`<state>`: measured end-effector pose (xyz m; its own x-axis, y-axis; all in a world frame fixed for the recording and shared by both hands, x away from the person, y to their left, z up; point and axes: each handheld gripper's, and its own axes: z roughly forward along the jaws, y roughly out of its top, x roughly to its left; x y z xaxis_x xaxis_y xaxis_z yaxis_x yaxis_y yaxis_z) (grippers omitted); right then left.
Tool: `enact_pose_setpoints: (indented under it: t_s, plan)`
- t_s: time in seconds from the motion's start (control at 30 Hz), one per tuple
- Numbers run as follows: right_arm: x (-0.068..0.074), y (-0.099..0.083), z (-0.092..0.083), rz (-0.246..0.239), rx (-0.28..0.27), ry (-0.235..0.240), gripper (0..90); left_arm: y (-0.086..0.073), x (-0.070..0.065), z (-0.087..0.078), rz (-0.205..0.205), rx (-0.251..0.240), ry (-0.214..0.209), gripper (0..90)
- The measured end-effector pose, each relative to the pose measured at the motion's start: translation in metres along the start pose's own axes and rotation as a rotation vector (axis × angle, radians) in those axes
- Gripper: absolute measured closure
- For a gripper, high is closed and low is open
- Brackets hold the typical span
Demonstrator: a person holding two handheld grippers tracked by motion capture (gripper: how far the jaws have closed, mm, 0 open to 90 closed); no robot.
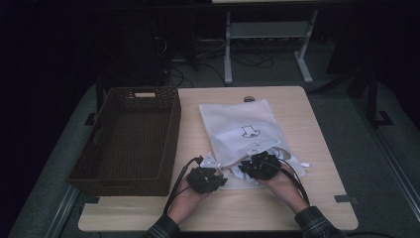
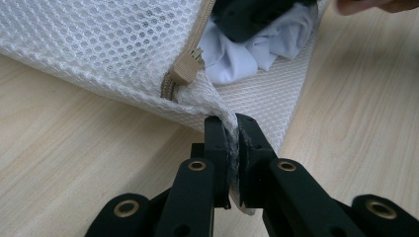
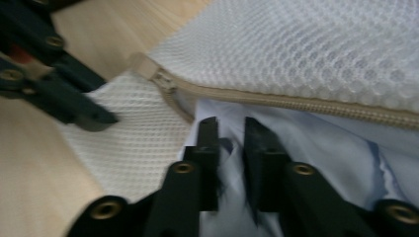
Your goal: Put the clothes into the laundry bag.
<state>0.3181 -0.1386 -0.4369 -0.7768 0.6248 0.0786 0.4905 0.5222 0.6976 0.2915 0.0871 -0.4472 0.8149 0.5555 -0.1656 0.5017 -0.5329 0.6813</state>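
Step in hand: the person is stuffing a pale blue garment (image 3: 316,148) into a white mesh laundry bag (image 1: 237,130), or drawing it out; which way is not clear.
Bag: it is lying on the desk (image 1: 307,124) at the centre right of the high view, its open mouth facing the bottom edge, right of the brown wicker basket (image 1: 130,139).
Left gripper (image 2: 233,129): its jaws are pinching the mesh corner of the bag just below the beige zipper (image 2: 184,74), pinning the mouth open.
Right gripper (image 3: 231,129): its jaws are standing slightly apart around a fold of the garment at the bag's mouth; whether they are pressing on it I cannot tell.
Next move: judging from this, the right jaws are needing a firm bite on the cloth while the left ones are keeping the mesh taut.
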Motion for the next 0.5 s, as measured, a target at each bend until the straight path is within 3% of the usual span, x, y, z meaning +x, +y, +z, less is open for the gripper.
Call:
enact_pose_setpoints:
  t_s: [0.2, 0.5]
  plan:
    - [0.001, -0.005, -0.029, 0.012, -0.048, 0.049, 54.1, 0.000, 0.000, 0.000, 0.001, 0.000, 0.002, 84.7]
    - [-0.016, -0.029, -0.058, 0.061, -0.053, 0.014, 39.6, 0.000, 0.000, 0.000, -0.003, -0.001, 0.000, 84.7]
